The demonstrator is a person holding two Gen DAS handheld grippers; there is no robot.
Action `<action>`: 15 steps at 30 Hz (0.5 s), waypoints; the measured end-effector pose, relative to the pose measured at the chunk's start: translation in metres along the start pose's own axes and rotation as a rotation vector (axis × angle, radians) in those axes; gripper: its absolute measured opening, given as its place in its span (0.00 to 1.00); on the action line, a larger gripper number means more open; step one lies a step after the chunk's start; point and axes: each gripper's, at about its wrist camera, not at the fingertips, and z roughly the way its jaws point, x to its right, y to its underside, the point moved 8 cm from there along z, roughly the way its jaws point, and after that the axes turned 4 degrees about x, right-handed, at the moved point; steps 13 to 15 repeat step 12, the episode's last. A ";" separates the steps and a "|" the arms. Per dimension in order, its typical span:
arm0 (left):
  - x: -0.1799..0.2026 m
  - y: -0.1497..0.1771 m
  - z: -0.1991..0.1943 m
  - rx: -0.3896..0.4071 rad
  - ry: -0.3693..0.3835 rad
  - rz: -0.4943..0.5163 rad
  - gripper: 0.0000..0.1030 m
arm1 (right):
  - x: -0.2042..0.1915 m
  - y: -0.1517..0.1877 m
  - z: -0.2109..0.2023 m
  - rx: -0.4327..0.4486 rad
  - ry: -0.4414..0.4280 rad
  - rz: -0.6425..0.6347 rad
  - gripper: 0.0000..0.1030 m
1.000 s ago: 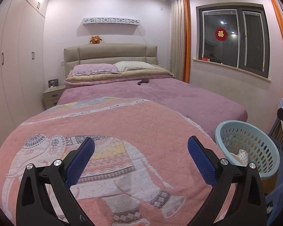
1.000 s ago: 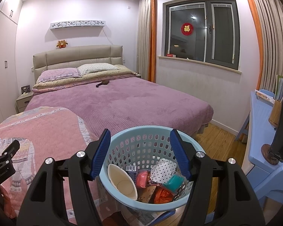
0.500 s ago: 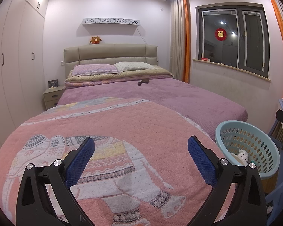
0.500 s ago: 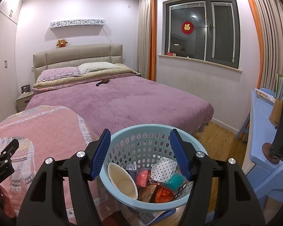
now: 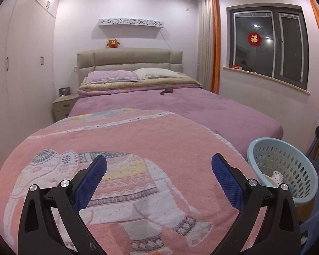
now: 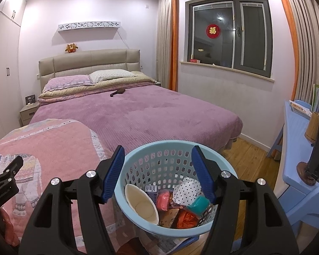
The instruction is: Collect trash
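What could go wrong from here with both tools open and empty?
1. The light blue perforated plastic basket seems to rest on a blue edge; a bump from the right tool might tip it.
2. The crushed white paper cup leans near the rim and could fall out.
3. The dark brown object on the purple bedspread could be overlooked.

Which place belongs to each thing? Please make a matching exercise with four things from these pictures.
Things:
1. paper cup
2. plush toy
3. dark object
4. red sticker

Places:
A. on the window glass
B. inside the blue basket
C. on top of the headboard
D. on the purple bedspread

Pairs: 1-B, 2-C, 3-D, 4-A
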 end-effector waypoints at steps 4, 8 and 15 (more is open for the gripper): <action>-0.002 -0.002 0.000 0.006 -0.007 0.006 0.93 | 0.000 0.002 0.000 -0.010 -0.005 0.002 0.60; -0.005 -0.003 -0.001 -0.023 -0.002 -0.007 0.93 | -0.007 -0.001 -0.004 -0.009 -0.025 -0.005 0.60; -0.012 -0.012 -0.016 -0.008 -0.040 -0.002 0.93 | -0.016 -0.008 -0.013 0.008 -0.056 -0.010 0.60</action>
